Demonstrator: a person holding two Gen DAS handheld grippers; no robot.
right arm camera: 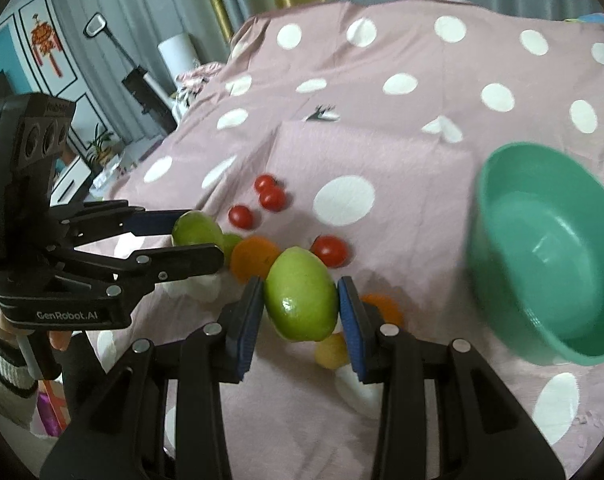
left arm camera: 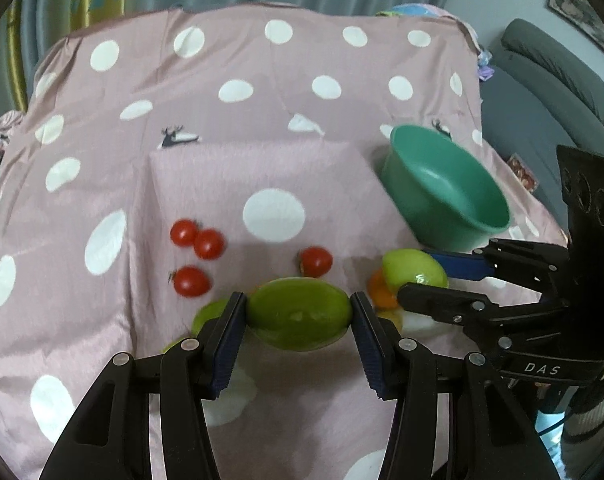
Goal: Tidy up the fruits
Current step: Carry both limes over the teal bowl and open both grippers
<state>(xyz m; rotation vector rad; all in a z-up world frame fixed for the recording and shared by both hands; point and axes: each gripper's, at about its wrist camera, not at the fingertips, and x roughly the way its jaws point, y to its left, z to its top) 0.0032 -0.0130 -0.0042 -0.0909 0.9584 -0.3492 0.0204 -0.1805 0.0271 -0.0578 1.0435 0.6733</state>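
In the left wrist view my left gripper is shut on a green lime, lifted above the spotted pink cloth. My right gripper is shut on a second green lime, also off the cloth. Each gripper shows in the other's view, the right gripper beside the left gripper. Below them lie oranges, a yellow fruit, another green fruit and several cherry tomatoes. An empty green bowl stands right of the fruit.
The cloth covers a raised, box-like hump behind the tomatoes. A grey sofa is off the right edge and curtains hang behind. A person's hand in a knitted sleeve holds the left gripper's handle.
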